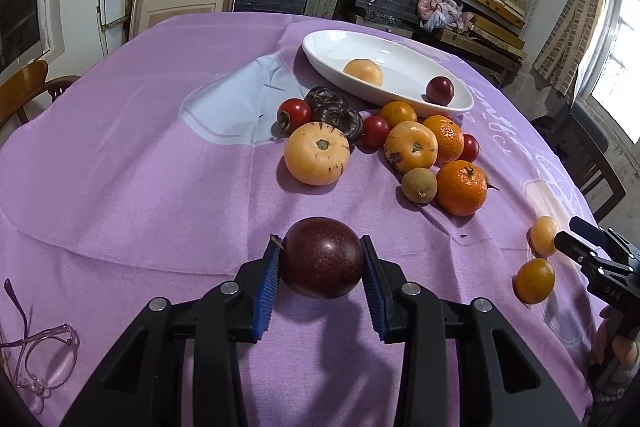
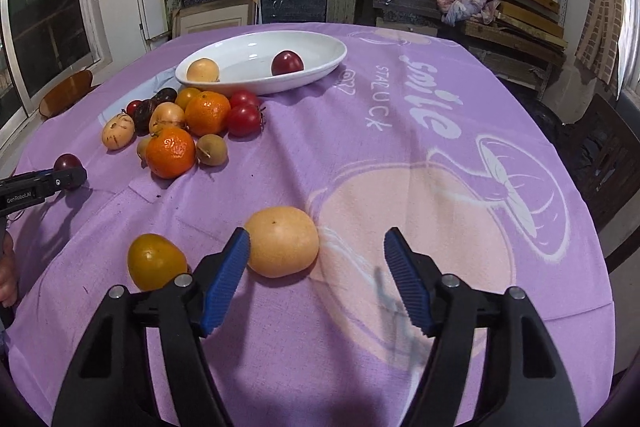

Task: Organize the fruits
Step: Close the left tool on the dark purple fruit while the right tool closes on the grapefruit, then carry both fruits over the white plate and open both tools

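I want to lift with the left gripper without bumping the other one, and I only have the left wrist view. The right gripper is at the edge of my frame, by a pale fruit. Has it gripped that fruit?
Observer: No. The right gripper is open. The pale orange fruit lies on the purple cloth between its fingers, close by the pad on the picture's left. There is a wide gap to the other one.
Operator: And the darker fruit beside it?
Observer: The dark-yellow fruit lies outside the jaws, beyond that same finger, on the cloth.
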The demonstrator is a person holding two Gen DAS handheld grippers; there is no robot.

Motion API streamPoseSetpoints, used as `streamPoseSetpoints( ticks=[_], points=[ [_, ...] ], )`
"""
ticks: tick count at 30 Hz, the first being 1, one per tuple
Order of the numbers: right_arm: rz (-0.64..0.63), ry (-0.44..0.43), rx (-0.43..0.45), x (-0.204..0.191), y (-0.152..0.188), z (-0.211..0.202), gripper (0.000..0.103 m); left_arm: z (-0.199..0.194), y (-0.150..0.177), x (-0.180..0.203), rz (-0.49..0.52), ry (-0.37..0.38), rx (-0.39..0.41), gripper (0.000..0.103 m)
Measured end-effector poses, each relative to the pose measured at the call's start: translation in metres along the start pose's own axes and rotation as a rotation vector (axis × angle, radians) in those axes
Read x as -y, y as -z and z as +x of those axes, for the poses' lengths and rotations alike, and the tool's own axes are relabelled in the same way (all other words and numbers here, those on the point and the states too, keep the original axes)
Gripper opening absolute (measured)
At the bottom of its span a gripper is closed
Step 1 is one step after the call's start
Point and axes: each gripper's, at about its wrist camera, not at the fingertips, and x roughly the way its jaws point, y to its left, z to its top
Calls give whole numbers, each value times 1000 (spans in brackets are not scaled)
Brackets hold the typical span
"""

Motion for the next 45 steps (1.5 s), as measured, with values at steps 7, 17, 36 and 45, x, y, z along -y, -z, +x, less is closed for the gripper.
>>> streamPoseSetpoints(
  ticks=[7,17,36,45],
  points=[
    [-74,11,-13,-21,-6,8,68,1,1,0,-2,4,-5,39],
    [-67,-12,-63,-20,-6,20,52,2,2,1,0,5,-11,39],
    [8,-75,-41,-2,-19,7,45,-6,-4,5,15,18,17,39],
    [-55,-84,62,-6,-108,5,45,12,-90,23,96,10,16,39]
  ],
)
